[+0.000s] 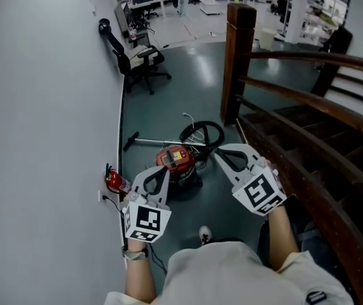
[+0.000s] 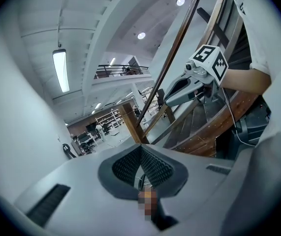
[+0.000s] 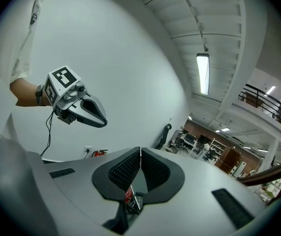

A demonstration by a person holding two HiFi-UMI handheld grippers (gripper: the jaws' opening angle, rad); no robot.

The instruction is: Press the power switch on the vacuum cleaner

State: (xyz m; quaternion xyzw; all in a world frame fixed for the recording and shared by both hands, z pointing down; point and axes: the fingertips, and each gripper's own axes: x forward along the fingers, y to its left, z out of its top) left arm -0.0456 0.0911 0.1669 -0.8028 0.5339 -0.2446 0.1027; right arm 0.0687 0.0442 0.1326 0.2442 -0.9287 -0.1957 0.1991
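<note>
— Grey-green floor along the white wall; where's the vacuum cleaner?
— Sitting on it, red top up; black hose looped behind; fire extinguisher just left.
— And the tongs?
— Left gripper and right gripper hover either side above it; both pinched together, empty.

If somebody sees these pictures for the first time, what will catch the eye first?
A red vacuum cleaner sits on the dark floor, seen between the left gripper and the right gripper, both shut. A dark wooden stair railing sweeps along the right side.
</note>
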